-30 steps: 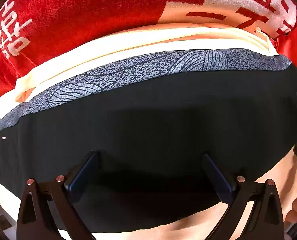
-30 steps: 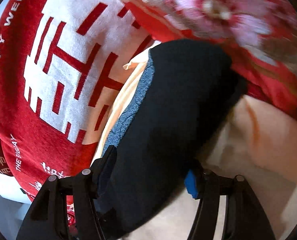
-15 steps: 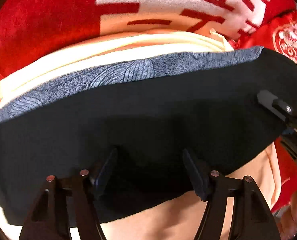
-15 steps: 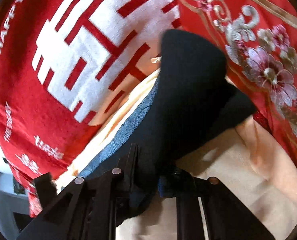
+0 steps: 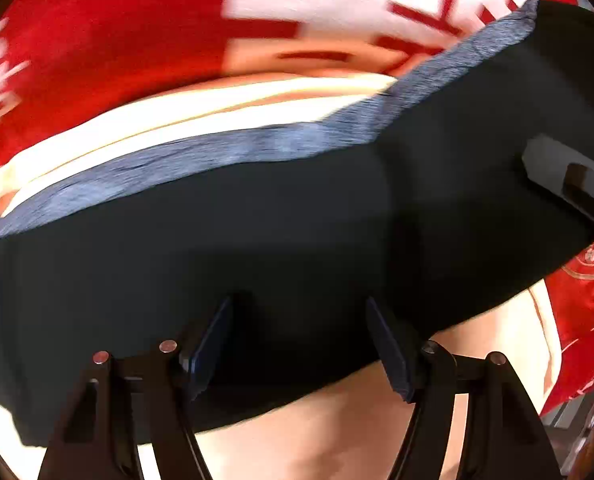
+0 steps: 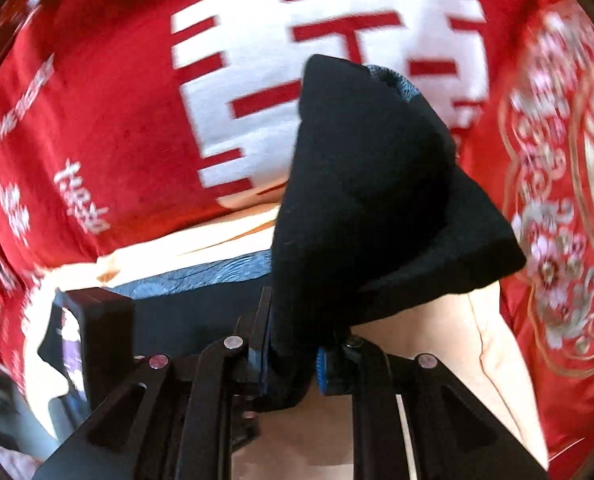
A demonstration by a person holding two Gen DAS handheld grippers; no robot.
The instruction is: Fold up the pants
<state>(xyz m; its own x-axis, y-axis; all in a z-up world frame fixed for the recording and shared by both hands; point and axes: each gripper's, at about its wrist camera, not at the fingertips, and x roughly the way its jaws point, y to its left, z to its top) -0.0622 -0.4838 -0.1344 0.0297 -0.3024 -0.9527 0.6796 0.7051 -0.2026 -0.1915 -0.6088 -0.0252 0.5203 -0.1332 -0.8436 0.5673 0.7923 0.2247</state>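
Note:
The black pants with a grey patterned waistband lie folded across a cream cloth. My left gripper is open, its fingers resting on the pants' near edge with fabric between them. My right gripper is shut on the pants' right end and lifts it into a raised black bunch. The right gripper's body shows at the right edge of the left wrist view, and the left gripper's body at the lower left of the right wrist view.
A cream garment lies under the pants. A red blanket with white characters covers the surface behind. A red embroidered floral cloth lies to the right.
My right gripper has closed on the pants' right end and lifted it up and leftward. My left gripper's jaws have narrowed but stay open on the pants.

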